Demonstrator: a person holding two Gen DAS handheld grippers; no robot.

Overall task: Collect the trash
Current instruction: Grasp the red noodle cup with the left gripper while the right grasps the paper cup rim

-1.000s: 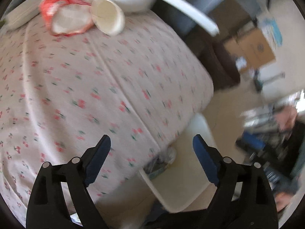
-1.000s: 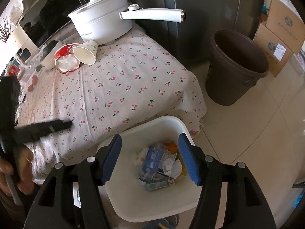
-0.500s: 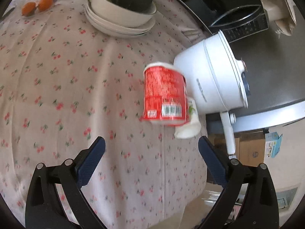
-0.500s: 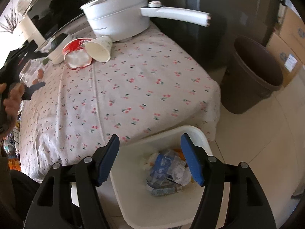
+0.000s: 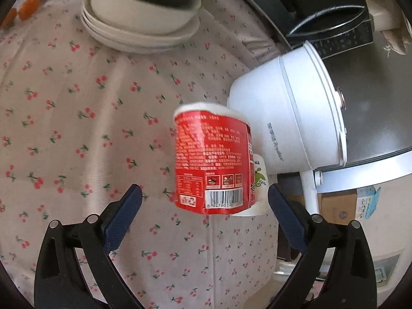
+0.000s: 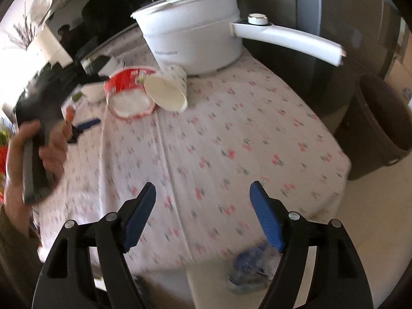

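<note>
Left gripper (image 5: pixel 204 199) spread wide, jaws having just opened further, blue pads on either side of the near end of a red printed paper noodle tub (image 5: pixel 212 158) lying on its side at centre frame, not touching it. White paper cup (image 5: pixel 257 185) on its side just beside the tub, against a white electric pot with a long handle (image 5: pixel 288 123). Right gripper (image 6: pixel 203 193) moderately wide, jaws just opening, nothing between them, over the cherry-print tablecloth (image 6: pixel 219 139). Tub and cup at upper left of the right view. Bin trash (image 6: pixel 253 265) blurred at bottom
</note>
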